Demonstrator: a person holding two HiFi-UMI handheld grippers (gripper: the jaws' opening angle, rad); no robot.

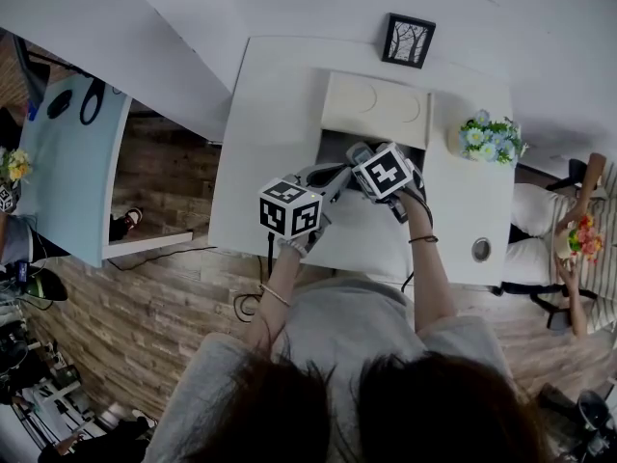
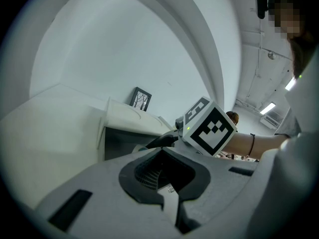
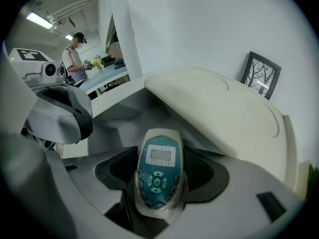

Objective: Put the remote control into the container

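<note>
The remote control (image 3: 158, 176) sits face up between the fingers (image 3: 205, 172) of the right gripper (image 3: 160, 156), which are clenched on its two long edges; its screen and teal keypad point toward the camera. In the right gripper view it hangs at the lower centre of the frame, in front of the container (image 3: 130, 119), whose grey inside opens just past the remote's far end. The hinged lid (image 3: 214, 113) stands thrown back across the upper right of the frame. In the head view the right gripper hovers at the near rim of the container's dark opening (image 1: 335, 147), at the centre of the frame.

The left gripper (image 2: 162, 157) is just beside it, lower left in the head view, its fingers drawn together on nothing.

The step in hand looks like the carry-in: the remote is grasped and brought to the mouth, but not yet inside. The next move probably calls for easing it forward and down past the rim, clear of the raised lid, and letting go only once it rests on the container's floor.

Around this, the white table (image 1: 270, 114) also carries a picture frame (image 1: 408, 40) and flowers (image 1: 490, 136), well apart from the work
</note>
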